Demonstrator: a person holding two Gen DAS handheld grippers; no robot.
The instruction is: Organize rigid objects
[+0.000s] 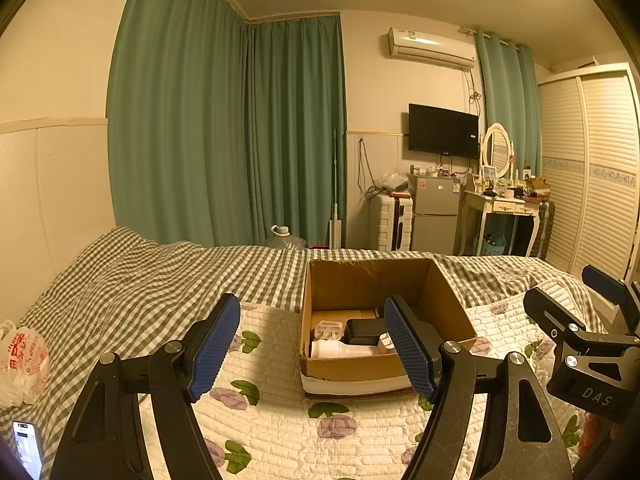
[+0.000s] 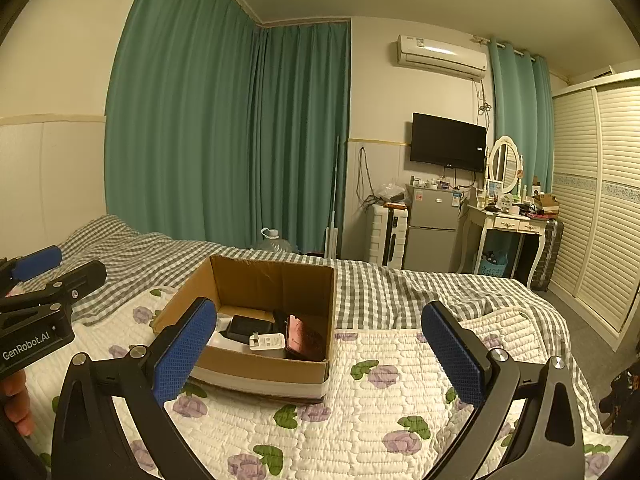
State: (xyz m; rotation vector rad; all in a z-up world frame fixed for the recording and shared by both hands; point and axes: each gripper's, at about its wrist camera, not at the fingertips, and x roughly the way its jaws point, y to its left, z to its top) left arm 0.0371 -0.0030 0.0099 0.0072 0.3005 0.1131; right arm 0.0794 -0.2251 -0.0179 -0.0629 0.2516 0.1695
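Above the floral quilt (image 2: 400,400), you hold the left gripper (image 1: 316,344) and right gripper (image 2: 320,356) with blue pads spread wide, gripping nothing, near the open cardboard box (image 2: 256,280) containing a black case (image 2: 246,328) and white items.

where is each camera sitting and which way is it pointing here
Left wrist: rides the left gripper, facing across the flowered white quilt toward the open brown cardboard box; its own open blue-padded fingers show, and the right gripper enters at the right edge.
Right wrist: rides the right gripper, facing the same box from its other side; its open fingers, the left gripper and a hand show.
Shared: box, quilt, green curtains, wall television.
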